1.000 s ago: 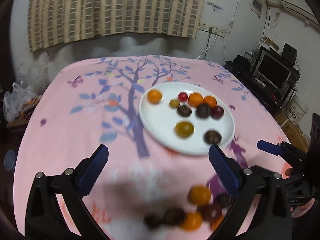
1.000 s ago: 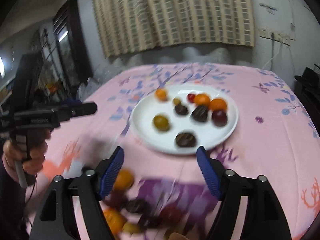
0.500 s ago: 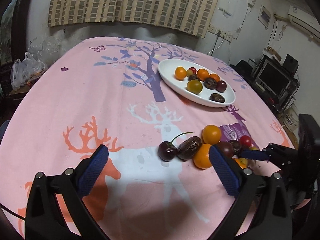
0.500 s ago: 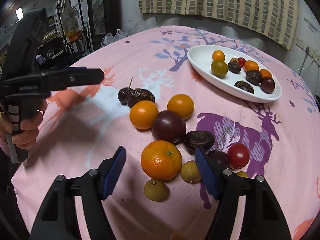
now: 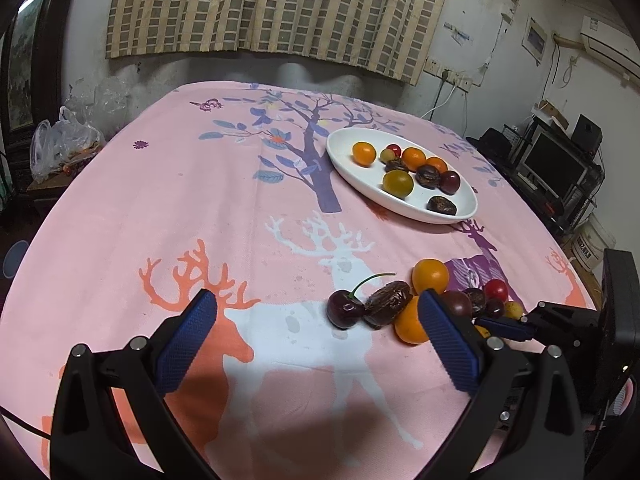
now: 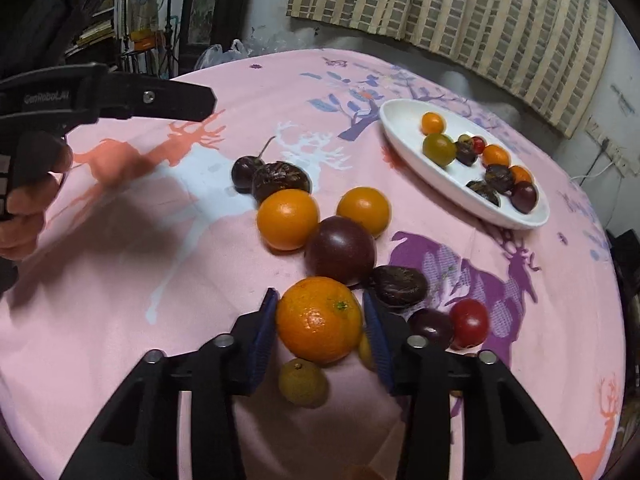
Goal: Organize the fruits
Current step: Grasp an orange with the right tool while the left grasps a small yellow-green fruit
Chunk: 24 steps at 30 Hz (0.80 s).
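Right gripper [image 6: 320, 316] clenched around a round, dimpled orange tangerine [image 6: 319, 319], blue-padded fingers [image 6: 263, 334] pressed against both its flanks, the fruit low on the pink deer-printed cloth of the surface [image 6: 160, 240]. Just behind it at twelve o'clock, touching, a large glossy dark purple plum [image 6: 341, 251]; at eleven o'clock of the plum a smooth orange fruit [image 6: 287, 219], and at one o'clock a second, smaller orange fruit [image 6: 363, 211]. Farther out at eleven o'clock, a wrinkled brown date [image 6: 281, 180] against a dark stemmed cherry [image 6: 244, 173]. At three o'clock of the tangerine, a second wrinkled dark date [image 6: 399, 286], a small dark purple fruit [image 6: 431, 327] and a shiny red cherry tomato [image 6: 469, 323]. At six o'clock, between the fingers' bases, a dull olive-green small citrus [image 6: 303, 383]. Well apart at one o'clock, a white oval ceramic plate [image 6: 404, 128] carrying small orange, green, red and dark fruits. Left gripper [image 5: 318, 340] released, blue-padded fingers [image 5: 186, 336] spread wide with nothing between, hovering over the cloth at nine o'clock of the loose pile; same cherry [image 5: 345, 311] and date [image 5: 387, 304] just ahead near its right finger.
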Available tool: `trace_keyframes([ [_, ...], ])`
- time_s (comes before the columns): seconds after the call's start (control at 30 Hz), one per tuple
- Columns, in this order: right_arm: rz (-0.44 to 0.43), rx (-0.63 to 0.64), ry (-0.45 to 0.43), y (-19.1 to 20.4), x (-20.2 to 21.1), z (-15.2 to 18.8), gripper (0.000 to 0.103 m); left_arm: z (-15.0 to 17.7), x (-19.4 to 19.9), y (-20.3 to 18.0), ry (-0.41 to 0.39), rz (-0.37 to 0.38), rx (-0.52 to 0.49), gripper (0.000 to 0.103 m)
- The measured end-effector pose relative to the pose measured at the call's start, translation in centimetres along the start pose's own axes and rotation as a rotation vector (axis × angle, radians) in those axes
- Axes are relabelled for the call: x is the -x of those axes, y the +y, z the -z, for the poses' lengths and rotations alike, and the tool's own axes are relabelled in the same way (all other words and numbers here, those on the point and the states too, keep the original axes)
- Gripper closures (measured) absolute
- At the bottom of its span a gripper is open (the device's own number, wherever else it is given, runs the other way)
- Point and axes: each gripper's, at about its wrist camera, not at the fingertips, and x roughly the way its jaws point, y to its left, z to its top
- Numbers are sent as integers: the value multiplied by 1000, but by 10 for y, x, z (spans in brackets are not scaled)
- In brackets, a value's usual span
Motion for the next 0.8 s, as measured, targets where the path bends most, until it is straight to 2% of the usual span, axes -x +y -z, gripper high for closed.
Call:
trace_keyframes([
  [0.1, -64, -79, -25, -16, 9, -2, 61, 2, -1, -3, 5, 22, -19, 5],
  [0.2, -112, -218, -106, -49, 33, -2, 61, 6, -2, -17, 18, 71, -79, 7],
  [0.23, -102, -261, -134, -62, 41, -1, 61, 9, -3, -24, 30, 98, -107, 10],
  [0.3, -76, -328, -169, -82, 52, 3, 61, 18, -7, -45, 78, 189, -186, 30],
  [0.37, -57, -390, -192, -100, 61, 7, 61, 29, -10, -67, 122, 259, -257, 37],
  [0.47, -58, -430, -202, -112, 64, 10, 61, 46, -14, -98, 169, 304, -346, 38],
  [0.53, -63, -441, -200, -115, 64, 11, 61, 56, -14, -118, 188, 339, -399, 45],
  [0.6, -71, -444, -198, -114, 64, 13, 61, 61, -17, -131, 199, 349, -422, 50],
  [0.73, -79, -444, -210, -113, 68, 15, 61, 67, -28, -143, 219, 309, -443, 55],
  [0.8, -79, -440, -215, -110, 71, 16, 61, 68, -32, -144, 232, 300, -439, 66],
])
